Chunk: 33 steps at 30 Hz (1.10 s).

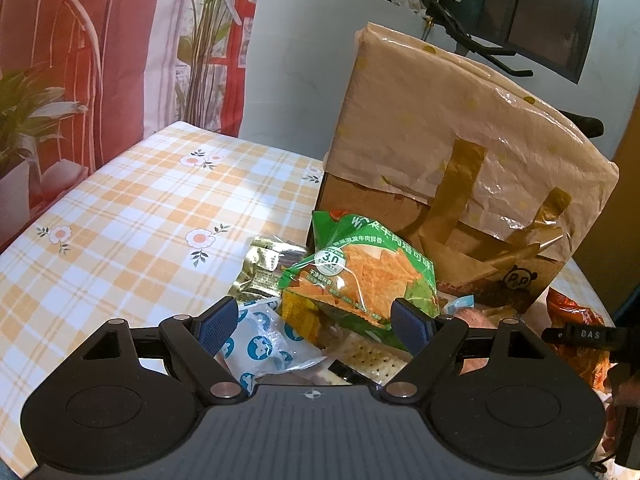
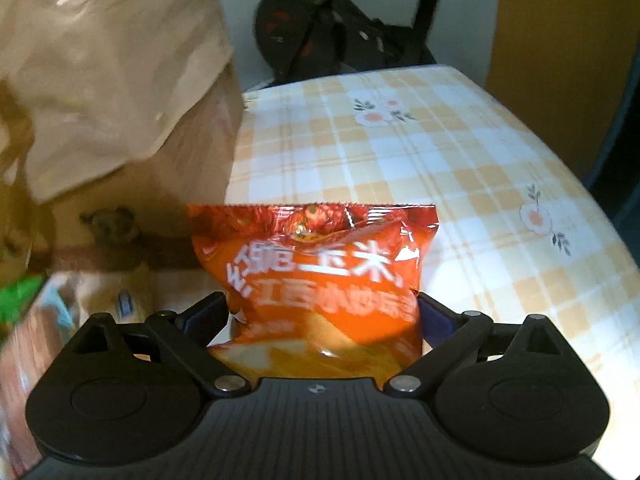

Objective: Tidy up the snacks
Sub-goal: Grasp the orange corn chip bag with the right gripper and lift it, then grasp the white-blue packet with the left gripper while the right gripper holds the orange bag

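My left gripper (image 1: 316, 320) stands open over a heap of snacks on the checked tablecloth (image 1: 140, 208). A green chip bag (image 1: 360, 268) lies between and just beyond its blue pads (image 1: 218, 320); only the right pad overlaps it. A white pack with blue bears (image 1: 268, 340), a gold pack (image 1: 260, 272) and a cracker pack (image 1: 372, 356) lie under it. Behind the heap stands a tan tote bag (image 1: 460, 128) with a panda mark. My right gripper (image 2: 322, 308) is shut on an orange snack bag (image 2: 320, 272), held upright beside the tote (image 2: 112, 60). The orange bag (image 1: 572, 312) also shows at the right edge.
Open tablecloth (image 2: 440, 160) stretches right of the tote, with the table's rounded edge close behind. A potted plant (image 1: 28, 108) and an orange chair (image 1: 68, 20) stand left of the table. A dark exercise bike (image 2: 328, 20) sits past the far edge.
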Tool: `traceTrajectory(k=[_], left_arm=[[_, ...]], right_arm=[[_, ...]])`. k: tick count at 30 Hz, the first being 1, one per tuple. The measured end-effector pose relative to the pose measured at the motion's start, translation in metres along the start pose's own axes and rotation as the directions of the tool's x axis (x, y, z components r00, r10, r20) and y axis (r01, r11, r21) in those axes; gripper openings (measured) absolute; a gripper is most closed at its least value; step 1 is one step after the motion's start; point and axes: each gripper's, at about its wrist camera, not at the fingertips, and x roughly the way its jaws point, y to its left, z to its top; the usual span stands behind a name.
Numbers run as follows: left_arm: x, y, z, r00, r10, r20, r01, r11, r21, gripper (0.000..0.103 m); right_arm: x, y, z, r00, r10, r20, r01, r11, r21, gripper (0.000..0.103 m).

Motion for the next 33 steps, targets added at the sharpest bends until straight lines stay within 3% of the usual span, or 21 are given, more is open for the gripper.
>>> traceTrajectory(k=[12, 17, 24, 33], left_arm=[[0.005, 0.009, 0.001, 0.999, 0.050, -0.012, -0.050, 0.998, -0.039, 0.085], [0.007, 0.015, 0.001, 0.998, 0.058, -0.019, -0.060, 0.996, -0.072, 0.085], [0.008, 0.010, 0.009, 1.000, -0.008, 0.019, 0.009, 0.998, -0.061, 0.085], [0.015, 0.024, -0.004, 0.992, 0.106, -0.066, -0.110, 0.992, -0.069, 0.085]], right_arm=[[-0.012, 0.007, -0.034, 0.979, 0.123, 0.166, -0.078, 0.964, -0.256, 0.092], [-0.013, 0.002, -0.036, 0.965, 0.188, 0.183, -0.137, 0.956, -0.261, 0.092], [-0.014, 0.002, -0.038, 0.962, 0.198, 0.187, -0.144, 0.953, -0.268, 0.092], [-0.013, 0.001, -0.038, 0.962, 0.202, 0.184, -0.150, 0.954, -0.261, 0.092]])
